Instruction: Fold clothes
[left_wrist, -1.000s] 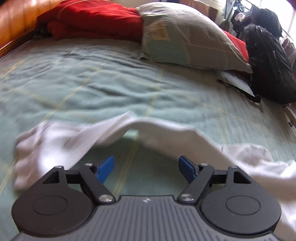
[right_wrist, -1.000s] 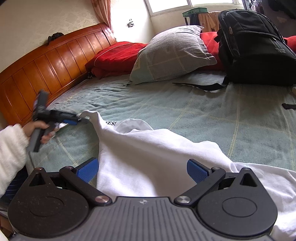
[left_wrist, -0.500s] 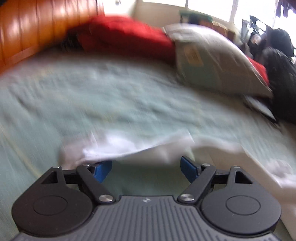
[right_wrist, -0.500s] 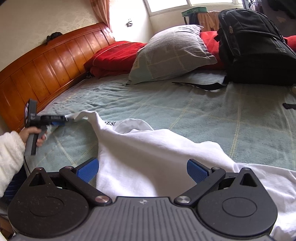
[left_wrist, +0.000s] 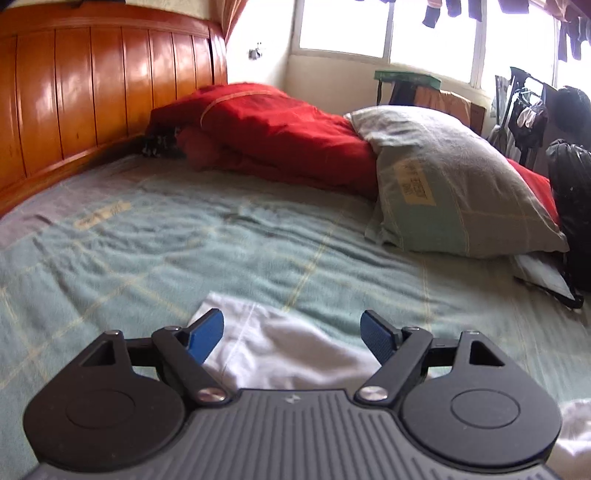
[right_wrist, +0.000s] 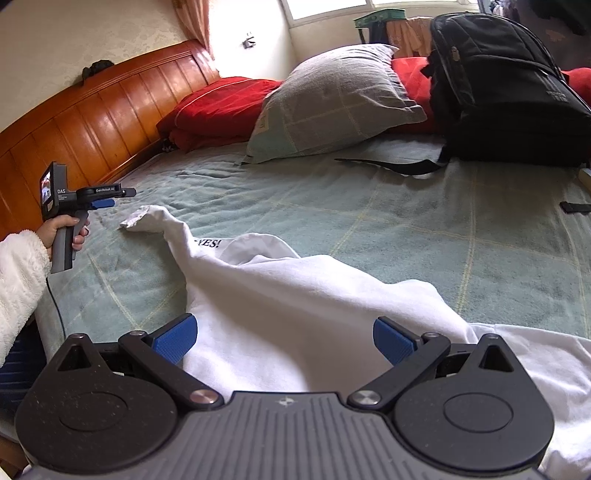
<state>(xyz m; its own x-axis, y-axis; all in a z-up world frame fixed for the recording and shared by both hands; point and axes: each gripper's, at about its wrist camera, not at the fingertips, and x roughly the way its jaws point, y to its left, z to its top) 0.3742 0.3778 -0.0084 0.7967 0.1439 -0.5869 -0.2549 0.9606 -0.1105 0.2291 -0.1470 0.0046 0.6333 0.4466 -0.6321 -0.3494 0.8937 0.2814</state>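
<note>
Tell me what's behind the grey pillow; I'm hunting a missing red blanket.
Red bedding shows behind the pillow on both sides; the stretch directly behind it is hidden.

Green checked bed carries white shirt, pillow, backpack.

White garment: I read "YES!" in black near the collar;
Left gripper: I read "DAS" and "GenRobot.AI";
Pillow: its yellow label is unreadable to me
</note>
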